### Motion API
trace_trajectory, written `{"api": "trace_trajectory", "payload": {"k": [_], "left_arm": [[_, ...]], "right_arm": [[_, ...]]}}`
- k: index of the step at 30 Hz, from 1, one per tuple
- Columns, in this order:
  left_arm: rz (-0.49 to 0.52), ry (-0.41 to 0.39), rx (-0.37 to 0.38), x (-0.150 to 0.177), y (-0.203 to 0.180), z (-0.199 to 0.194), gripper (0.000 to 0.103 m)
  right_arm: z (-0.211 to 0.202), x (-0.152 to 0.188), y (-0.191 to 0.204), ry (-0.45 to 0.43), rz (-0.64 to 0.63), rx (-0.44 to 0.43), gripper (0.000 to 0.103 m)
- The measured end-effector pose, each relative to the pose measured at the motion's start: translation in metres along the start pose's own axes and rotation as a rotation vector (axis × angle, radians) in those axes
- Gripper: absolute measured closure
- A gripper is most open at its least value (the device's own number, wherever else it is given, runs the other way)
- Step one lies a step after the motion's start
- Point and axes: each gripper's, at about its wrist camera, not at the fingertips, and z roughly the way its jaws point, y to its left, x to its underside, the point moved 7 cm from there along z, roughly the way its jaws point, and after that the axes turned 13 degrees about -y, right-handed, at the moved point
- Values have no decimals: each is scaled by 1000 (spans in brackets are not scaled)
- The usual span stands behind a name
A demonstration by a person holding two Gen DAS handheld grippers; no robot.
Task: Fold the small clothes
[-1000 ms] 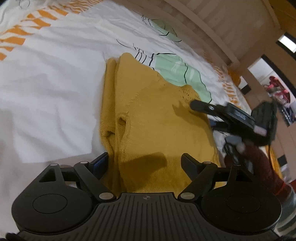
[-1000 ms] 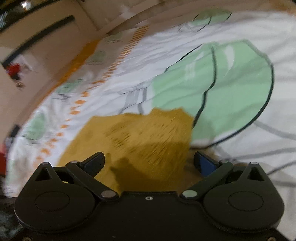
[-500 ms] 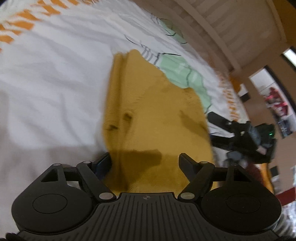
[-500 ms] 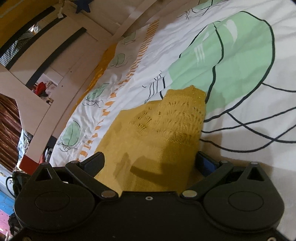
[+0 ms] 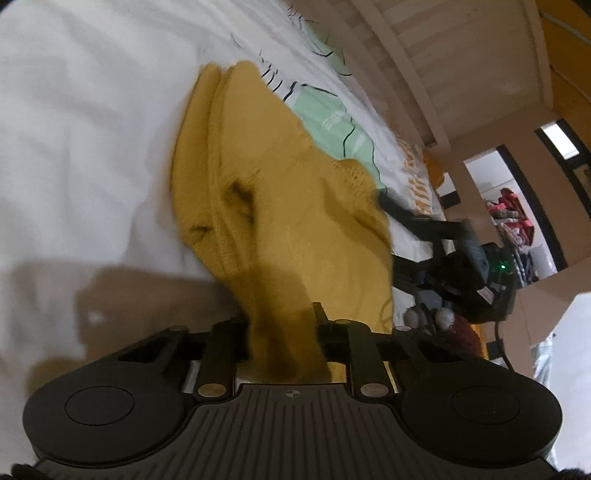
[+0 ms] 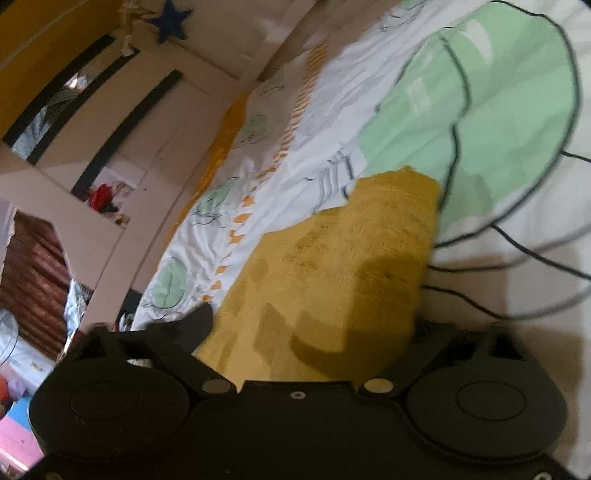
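garment: a mustard-yellow knitted small garment [image 5: 295, 229] lies on the bed, partly folded, with a second layer showing along its left edge in the left wrist view. an openwork pattern shows in the knit near its far corner [image 6: 391, 221].
surface: a white bedsheet with pale green rounded shapes, black outlines and orange dashes [image 5: 74, 155] covers the bed. the garment rests on it, its far corner just overlapping a large green shape [image 6: 498, 122].
left claw: the left claw [image 5: 282, 332] is at the near edge of the garment. its jaws are closing, and a bunched fold of the yellow knit stands between them, pinched by both fingers.
right claw: the right claw [image 6: 314, 325] is at the garment's near edge on the opposite side. its jaws are closing with the yellow knit between them. the left finger [image 6: 195, 325] sits at the fabric's edge; the right finger is blurred and partly hidden by cloth, so contact cannot be confirmed. in the left wrist view this claw [image 5: 417, 240] appears at the garment's right border.
person: a dark red sleeve [image 5: 465, 332] shows behind the right claw.
surroundings: a pale wooden bed frame [image 5: 424, 74] runs along the far side of the bed. a dark blue star [image 6: 171, 22] hangs on the wall.
image quality: both views are motion-blurred.
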Motion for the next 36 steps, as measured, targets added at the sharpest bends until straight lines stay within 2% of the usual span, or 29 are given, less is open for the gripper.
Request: {"api": "trace_trajectory", "payload": {"k": [1,5,9,13,17,19,21,25,30,34,36], "left_arm": [[-10,-5,4,1,-1,-1,84],[-65,-8,72,3,-18,-12,85],[-36,7,125,20,-50,-31,85],[-23,54,169,55,-79,-59,85],[-36,104,183,98,-87,-85,85],[-37,126,167,121,-85,-96,85],[-19,150,126,138,-80,-99,84],[132,169,-95,169,-53,-105,83],[179,102,-140,170,-54,-123,79],[296,28,-166,159,-77,-139,77],[363,-34,-168,151,-91,-148,74]], "right_arm": [[-2,2,-2,-3,1,43,65],[-21,5,16,-45,11,55,65],[-52,13,44,-27,-33,77,65],[-94,31,59,24,-51,131,65],[-136,61,57,68,-7,166,65],[-152,79,54,84,7,183,64],[-163,97,48,90,-17,228,59],[-181,118,30,37,-110,365,42],[-195,124,23,-71,-102,360,41],[-200,129,33,-131,-173,316,26],[-204,132,35,-157,-210,300,25]]}}
